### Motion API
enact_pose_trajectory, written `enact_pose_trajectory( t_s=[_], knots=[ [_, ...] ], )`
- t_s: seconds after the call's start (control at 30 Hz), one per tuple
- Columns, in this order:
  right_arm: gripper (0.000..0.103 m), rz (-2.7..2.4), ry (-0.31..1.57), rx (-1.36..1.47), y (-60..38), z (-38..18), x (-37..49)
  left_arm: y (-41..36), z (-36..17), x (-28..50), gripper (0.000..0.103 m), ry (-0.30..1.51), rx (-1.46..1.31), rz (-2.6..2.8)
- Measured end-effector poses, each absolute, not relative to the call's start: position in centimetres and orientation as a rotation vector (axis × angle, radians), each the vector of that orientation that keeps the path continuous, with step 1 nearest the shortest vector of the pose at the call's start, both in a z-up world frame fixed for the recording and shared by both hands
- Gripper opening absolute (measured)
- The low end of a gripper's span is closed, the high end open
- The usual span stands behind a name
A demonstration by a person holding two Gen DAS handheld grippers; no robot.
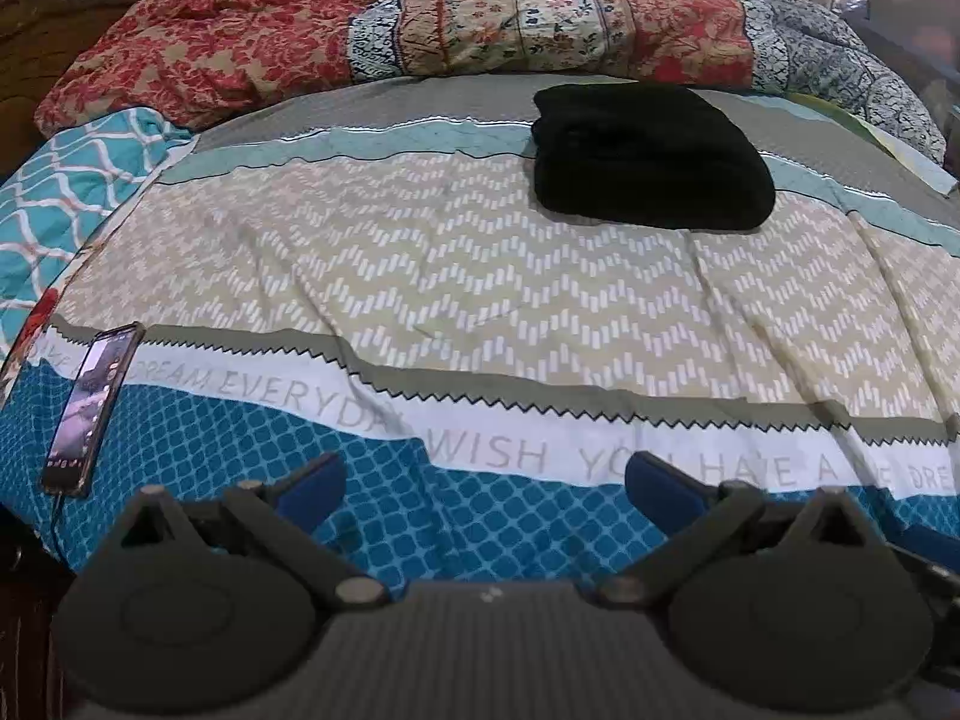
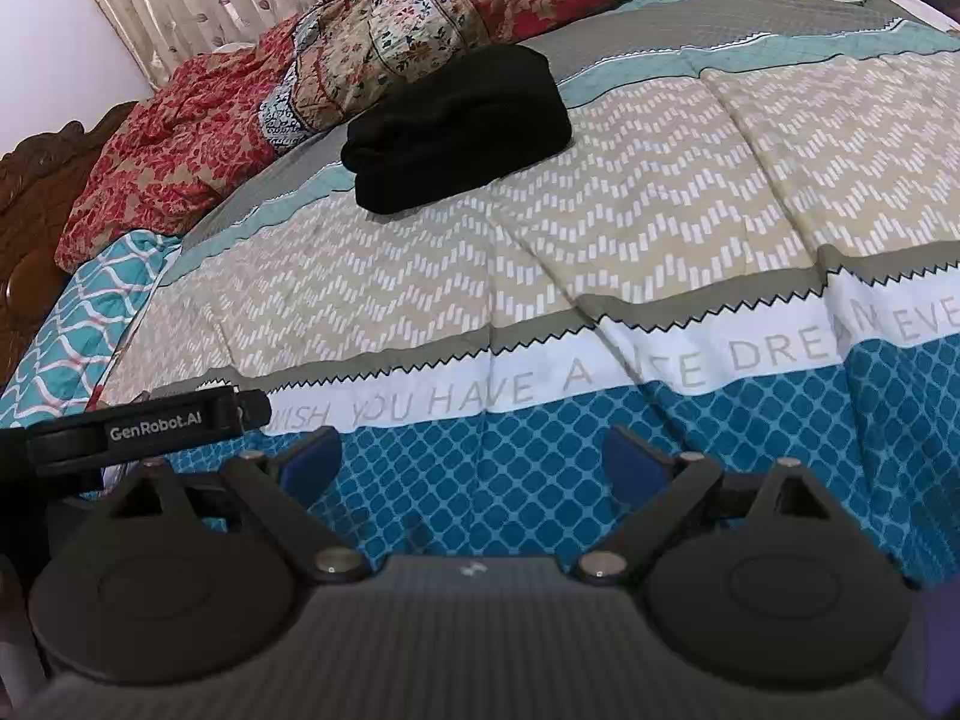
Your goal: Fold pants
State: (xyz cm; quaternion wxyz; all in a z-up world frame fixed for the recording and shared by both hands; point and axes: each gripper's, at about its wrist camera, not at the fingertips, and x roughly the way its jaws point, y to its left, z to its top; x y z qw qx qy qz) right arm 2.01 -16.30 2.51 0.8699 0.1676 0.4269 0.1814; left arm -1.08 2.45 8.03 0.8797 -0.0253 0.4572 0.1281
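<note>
a pair of black, soft-looking fabric pants point(image 1: 651, 156), already gathered into a compact rectangular bundle, is seen lying on the far part of the bed's patterned quilt point(image 1: 480, 276), across the grey and teal stripes and just in front of a heaped red and cream floral blanket point(image 1: 384, 30). the left tongs point(image 1: 483, 483) are held wide open with nothing between the blue pads, low over the near blue-diamond band of the quilt; the right tongs point(image 2: 471, 462) are likewise spread wide and empty, and both are well apart from the bundle. a dark smartphone with a lit screen point(image 1: 90, 411) is seen resting at the left edge of the bed. the pants are judged to be light, limp and thick in their stacked layers, not fragile and not slippery, so that a pinch on a single layer would likely let the rest sag or unroll. a hold is best taken at the near folded edge, where all layers can be pinched together, with one set of tongs toward each corner. the fold is judged to be complete or nearly so.
</note>
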Motion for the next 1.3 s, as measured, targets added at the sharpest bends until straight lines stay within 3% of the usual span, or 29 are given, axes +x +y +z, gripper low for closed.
enact_pose_trajectory(
  t_s=[0.57,1.3],
  knots=[
    [0.095,0.368,0.896,0.356,-16.2,2.5,1.8,2.3,8.3,-1.6,0.103,0.924,-0.036,0.287],
    [0.095,0.339,0.914,0.388,-16.8,2.2,1.5,0.9,4.4,-1.8,0.103,1.158,-0.047,0.234]
  ],
)
